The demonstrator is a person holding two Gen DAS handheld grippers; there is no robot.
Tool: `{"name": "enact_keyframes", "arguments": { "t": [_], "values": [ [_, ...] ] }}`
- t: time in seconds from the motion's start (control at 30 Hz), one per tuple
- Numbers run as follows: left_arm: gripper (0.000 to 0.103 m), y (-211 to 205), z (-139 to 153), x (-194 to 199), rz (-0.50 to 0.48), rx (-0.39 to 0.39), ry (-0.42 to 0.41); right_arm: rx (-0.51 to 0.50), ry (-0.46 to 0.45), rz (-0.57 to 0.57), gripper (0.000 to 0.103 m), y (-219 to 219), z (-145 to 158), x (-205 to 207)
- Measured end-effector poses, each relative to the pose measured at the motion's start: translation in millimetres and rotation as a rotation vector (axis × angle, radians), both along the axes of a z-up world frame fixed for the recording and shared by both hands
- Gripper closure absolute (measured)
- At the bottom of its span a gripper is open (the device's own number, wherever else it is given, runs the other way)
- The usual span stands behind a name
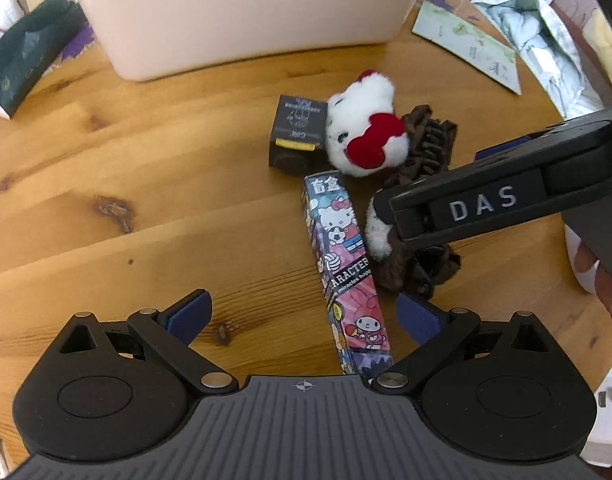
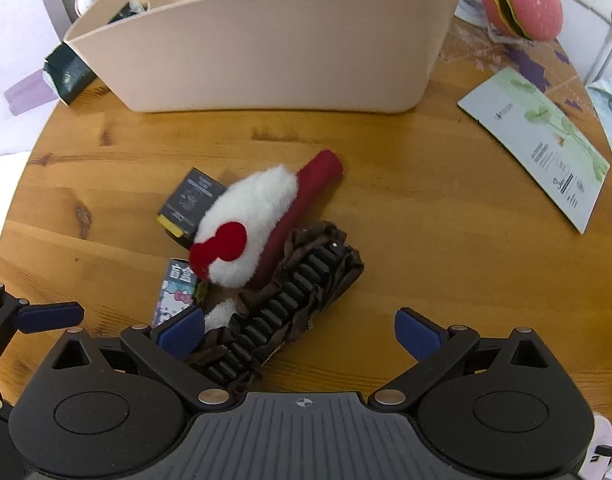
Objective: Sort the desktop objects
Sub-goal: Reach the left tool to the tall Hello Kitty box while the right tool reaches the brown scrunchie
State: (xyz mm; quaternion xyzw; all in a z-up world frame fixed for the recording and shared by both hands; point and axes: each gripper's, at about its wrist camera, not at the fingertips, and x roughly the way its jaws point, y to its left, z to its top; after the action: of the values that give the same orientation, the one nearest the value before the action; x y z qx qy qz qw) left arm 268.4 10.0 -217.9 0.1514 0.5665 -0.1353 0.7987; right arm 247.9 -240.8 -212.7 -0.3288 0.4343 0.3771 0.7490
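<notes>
- Round wooden worktop [image 2: 425, 208] carries everything.
- Beige plastic bin [image 2: 266, 52] at the far edge, well apart from both hand-held grippers.
- Left hand-held gripper [image 1: 306, 316]: fingers spread wide, holding nothing; the long Hello Kitty printed box [image 1: 345, 264] runs between its fingers.
- Right hand-held gripper [image 2: 302, 332]: also spread, empty; brown fabric hair claw clip [image 2: 290, 304] lies just beside its left pad [image 2: 182, 332].
- White plush with red bow [image 2: 246, 228] rests on the clip's far end.
- Small black carton [image 2: 192, 196] touches the plush's left side.
</notes>
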Motion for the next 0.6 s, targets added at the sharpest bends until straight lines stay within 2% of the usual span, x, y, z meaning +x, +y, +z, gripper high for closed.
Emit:
{"name": "enact_keyframes", "arguments": {
  "t": [0.1,0.17,0.3,0.5,0.57,0.6],
  "values": [
    [0.002,1,-8,3,0.015,0.018,0.012,-0.004,-0.001,-0.007,0.001,0,-2,2],
    [0.002,2,-12,6,0.026,0.029,0.019,-0.013,-0.008,-0.012,0.004,0,-3,4],
    [0.002,4,-13,9,0.029,0.040,0.005,-0.035,0.002,-0.029,0.019,-5,-6,12],
    [0.002,0,-17,12,0.059,0.100,0.004,-0.038,-0.022,-0.025,0.023,-8,-6,13],
    [0.003,1,-17,12,0.059,0.105,0.004,-0.039,-0.028,-0.019,0.026,-7,-6,13],
    [0.003,0,-17,12,0.056,0.107,0.002,-0.038,-0.032,-0.017,0.031,-7,-5,13]
  ]
}}
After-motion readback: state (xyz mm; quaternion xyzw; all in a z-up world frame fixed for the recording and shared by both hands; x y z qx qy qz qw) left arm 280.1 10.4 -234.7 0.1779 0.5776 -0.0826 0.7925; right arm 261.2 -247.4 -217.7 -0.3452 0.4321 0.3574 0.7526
